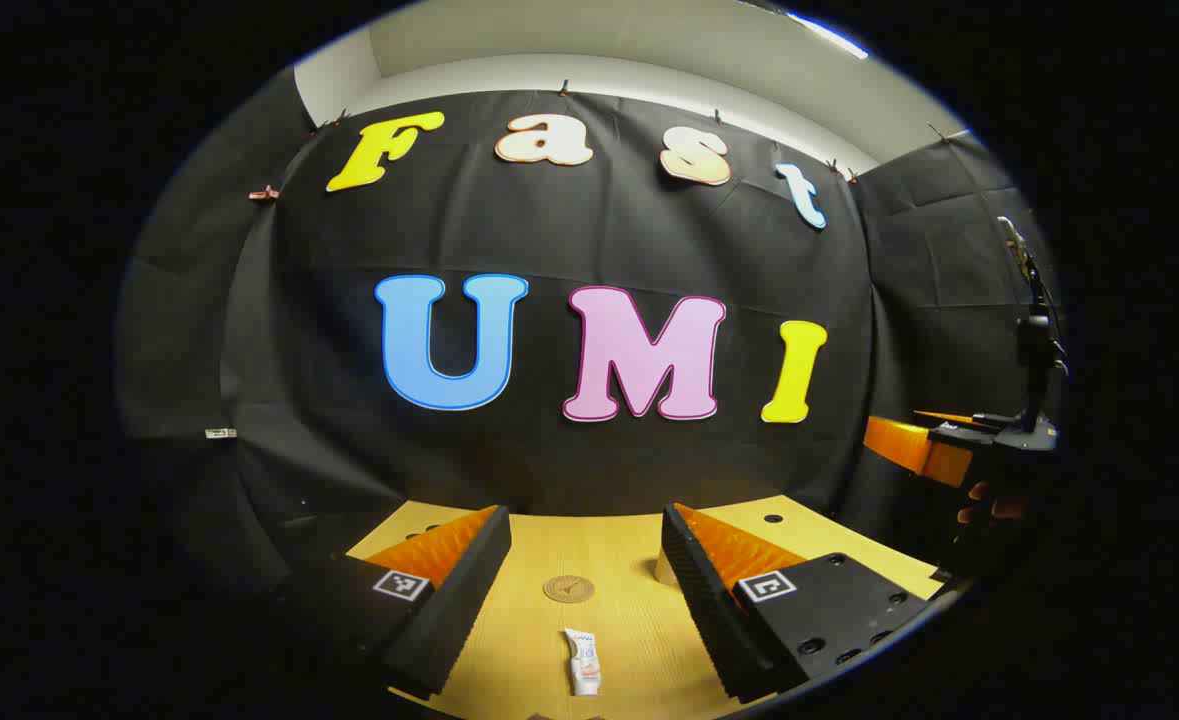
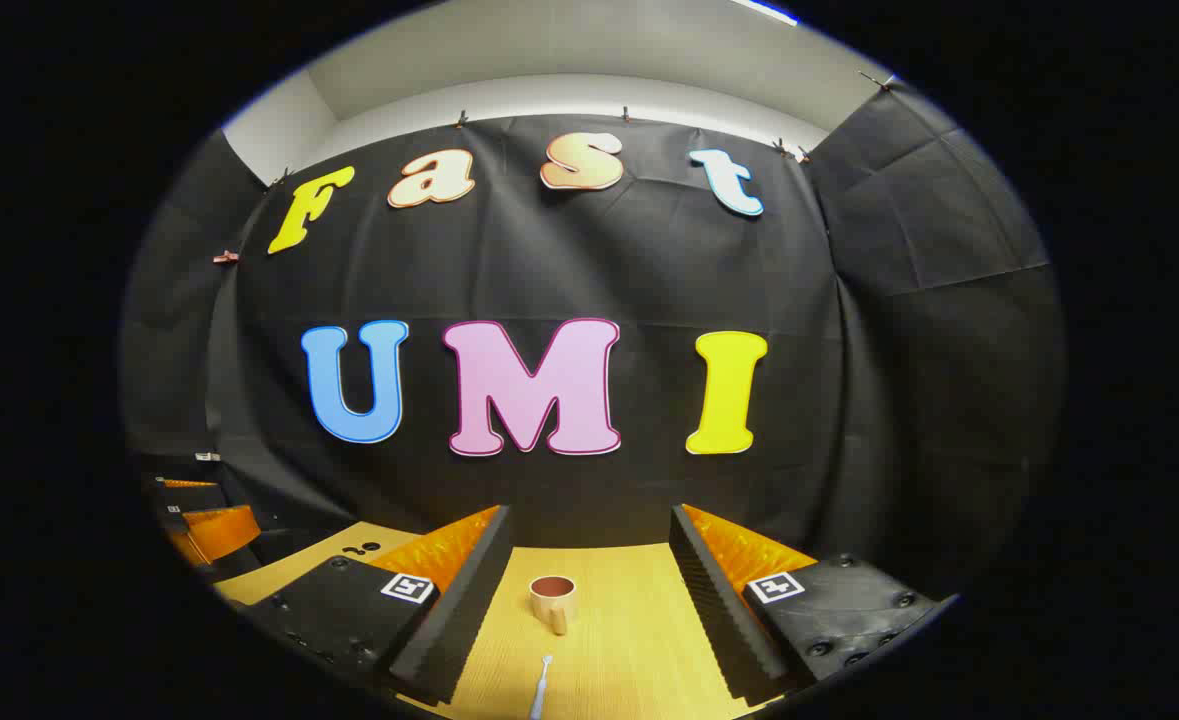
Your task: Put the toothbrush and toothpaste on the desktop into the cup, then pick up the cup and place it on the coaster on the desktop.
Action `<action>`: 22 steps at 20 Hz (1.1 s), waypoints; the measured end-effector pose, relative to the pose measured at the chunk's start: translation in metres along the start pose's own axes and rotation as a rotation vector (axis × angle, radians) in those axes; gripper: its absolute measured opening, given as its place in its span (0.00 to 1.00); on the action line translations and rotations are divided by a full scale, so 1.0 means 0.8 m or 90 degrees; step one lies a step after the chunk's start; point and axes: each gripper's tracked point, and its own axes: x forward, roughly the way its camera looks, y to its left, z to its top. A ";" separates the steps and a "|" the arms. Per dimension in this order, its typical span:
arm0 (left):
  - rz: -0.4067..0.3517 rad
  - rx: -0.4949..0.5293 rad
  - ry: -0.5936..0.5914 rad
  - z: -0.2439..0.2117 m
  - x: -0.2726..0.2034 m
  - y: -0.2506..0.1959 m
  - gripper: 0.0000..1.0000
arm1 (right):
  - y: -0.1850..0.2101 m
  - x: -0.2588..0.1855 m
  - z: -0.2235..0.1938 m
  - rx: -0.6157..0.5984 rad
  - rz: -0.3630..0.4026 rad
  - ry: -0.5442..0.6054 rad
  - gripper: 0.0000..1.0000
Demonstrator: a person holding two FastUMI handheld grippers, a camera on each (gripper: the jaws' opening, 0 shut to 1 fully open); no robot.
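Since the toothpaste [image 1: 583,662] and toothbrush [image 2: 540,687] both lie flat on the desk [image 1: 629,620], nothing is done yet: both must go into the cup [image 2: 553,600], then the cup onto the coaster [image 1: 569,588]. The left gripper [image 1: 584,590] and right gripper [image 2: 589,600] hang spread wide, holding nothing. One tube, one brush, one cup, one coaster; the cup looks empty, though its inside is dim.

Left view: cup [image 1: 665,570] mostly hidden behind tool finger. Right view: toothbrush [image 2: 540,690] cut off at bottom edge.
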 end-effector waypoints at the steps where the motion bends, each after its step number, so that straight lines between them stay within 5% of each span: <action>1: 0.003 -0.002 0.000 -0.002 -0.001 0.000 0.96 | 0.006 0.001 -0.001 0.000 0.009 0.001 0.96; 6: -0.002 0.011 0.010 -0.007 0.000 -0.008 0.96 | 0.022 0.000 -0.003 0.010 0.046 -0.002 0.96; 22: 0.007 -0.011 0.064 -0.042 0.015 -0.013 0.96 | 0.005 0.014 -0.009 0.002 0.041 -0.009 0.99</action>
